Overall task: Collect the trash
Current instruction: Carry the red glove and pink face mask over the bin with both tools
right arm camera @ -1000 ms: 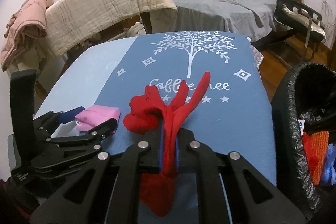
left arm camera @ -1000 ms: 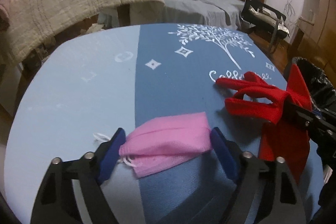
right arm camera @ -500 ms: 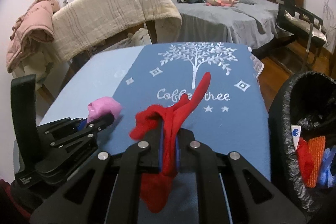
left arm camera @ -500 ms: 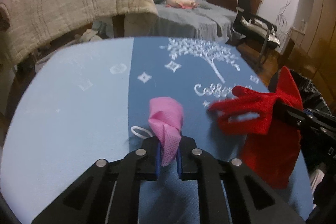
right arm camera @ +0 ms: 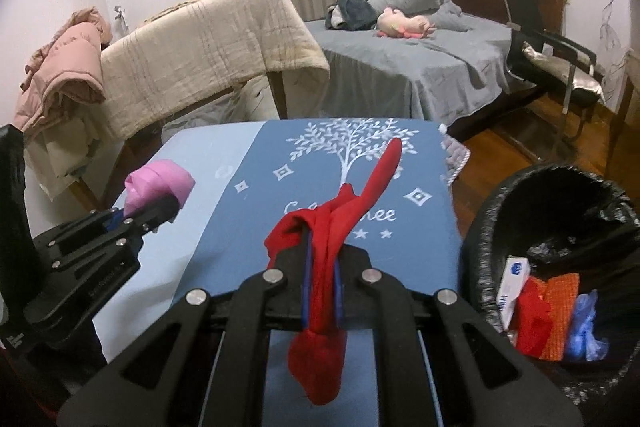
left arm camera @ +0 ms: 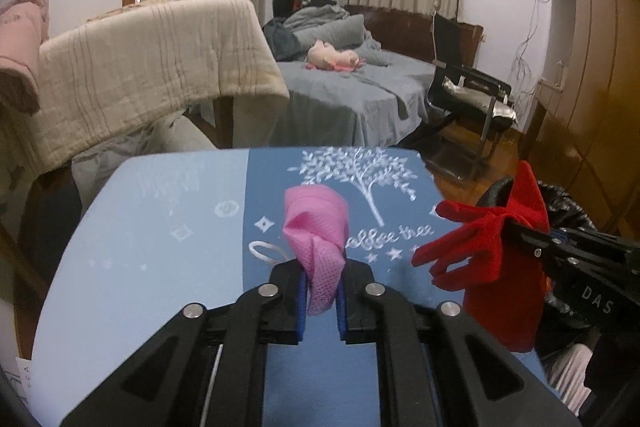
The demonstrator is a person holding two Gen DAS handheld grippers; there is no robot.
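While the left gripper (left arm camera: 322,301) pinches the pink mask (left arm camera: 316,243) and the right gripper (right arm camera: 320,281) the red glove (right arm camera: 340,227), both clear of the tabletop (right arm camera: 400,247), carry them past its right edge over the bin (right arm camera: 560,267) before releasing.

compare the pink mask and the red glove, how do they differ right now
The pink mask is pale mesh fabric bunched into a short wad with a white ear loop; the red glove is bright knit, long, with fingers sticking out and its cuff hanging below the jaws. The mask sits in the left gripper, the glove in the right gripper. Both are pinched in shut jaws above the table.
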